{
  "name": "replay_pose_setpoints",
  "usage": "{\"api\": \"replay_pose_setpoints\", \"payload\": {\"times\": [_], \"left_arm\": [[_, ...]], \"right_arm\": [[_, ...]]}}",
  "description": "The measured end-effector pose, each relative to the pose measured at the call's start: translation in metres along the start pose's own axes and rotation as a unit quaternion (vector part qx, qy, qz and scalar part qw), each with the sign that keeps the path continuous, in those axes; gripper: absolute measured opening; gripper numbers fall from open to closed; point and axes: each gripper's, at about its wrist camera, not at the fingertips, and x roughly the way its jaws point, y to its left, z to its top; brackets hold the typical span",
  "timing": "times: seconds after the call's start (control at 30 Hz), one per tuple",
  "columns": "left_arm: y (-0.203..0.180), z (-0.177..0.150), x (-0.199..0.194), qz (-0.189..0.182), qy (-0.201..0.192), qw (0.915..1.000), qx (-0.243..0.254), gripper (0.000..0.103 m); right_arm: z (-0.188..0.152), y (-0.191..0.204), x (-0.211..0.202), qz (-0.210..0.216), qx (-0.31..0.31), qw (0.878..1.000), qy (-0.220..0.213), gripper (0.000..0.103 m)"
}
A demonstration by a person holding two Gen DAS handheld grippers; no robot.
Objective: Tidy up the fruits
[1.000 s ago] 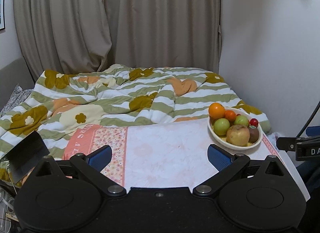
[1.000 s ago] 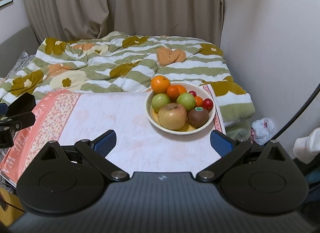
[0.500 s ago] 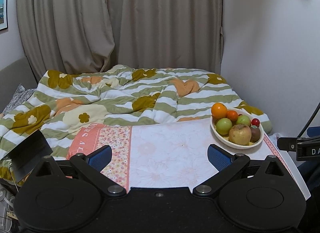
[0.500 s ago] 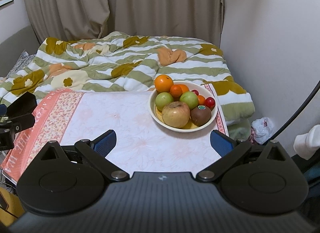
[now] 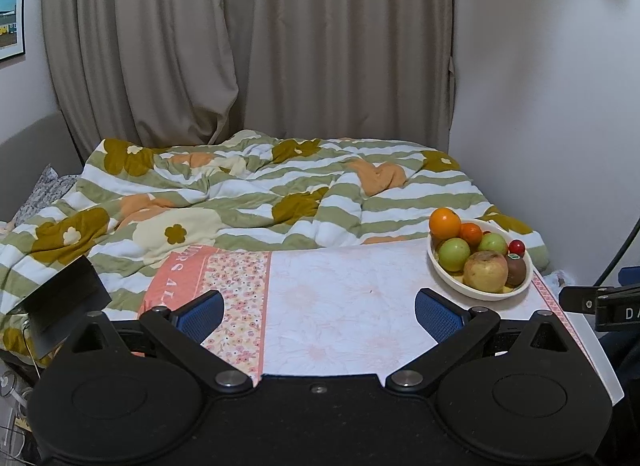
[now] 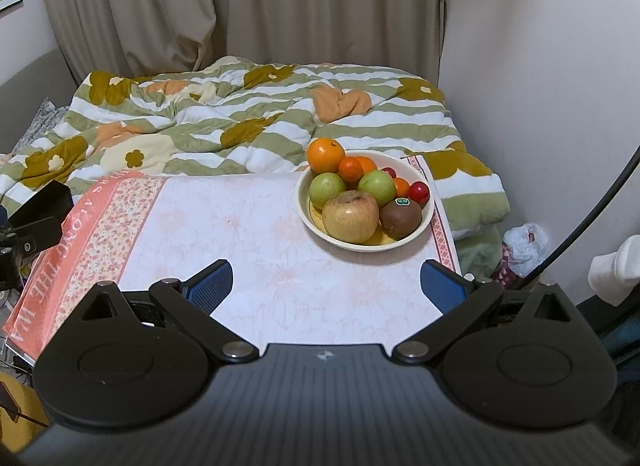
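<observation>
A cream bowl (image 6: 427, 221) heaped with fruit stands at the right end of a table with a floral cloth (image 6: 260, 250); the bowl also shows in the left wrist view (image 5: 440, 272). It holds a large orange (image 6: 326, 155), a yellow-red apple (image 6: 350, 216), two green fruits, a brown kiwi (image 6: 401, 216), small tangerines and red cherry tomatoes. My right gripper (image 6: 326, 286) is open and empty, above the table's near edge, short of the bowl. My left gripper (image 5: 319, 312) is open and empty over the table's left-middle part, the bowl far to its right.
A bed with a green-striped flowered quilt (image 5: 240, 193) lies behind the table, curtains (image 5: 240, 45) beyond it. A white wall (image 6: 540, 65) runs along the right. A plastic bag (image 6: 524, 246) and a white sock (image 6: 616, 270) are on the right. The other gripper's body (image 5: 600, 304) pokes in.
Both grippers have drawn back and risen a little; the bowl and table look smaller and farther. Both stay open and empty. The fruit has not moved.
</observation>
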Motion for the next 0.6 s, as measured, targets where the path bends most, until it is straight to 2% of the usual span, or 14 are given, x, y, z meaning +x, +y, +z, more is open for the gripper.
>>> {"api": "replay_pose_setpoints", "payload": {"times": [0.6], "left_arm": [[0.0022,-0.0014,-0.0042,0.005,0.000,1.0000,-0.004,0.103]], "right_arm": [[-0.0009,0.0000,0.0001,0.000,0.002,1.000,0.000,0.103]]}}
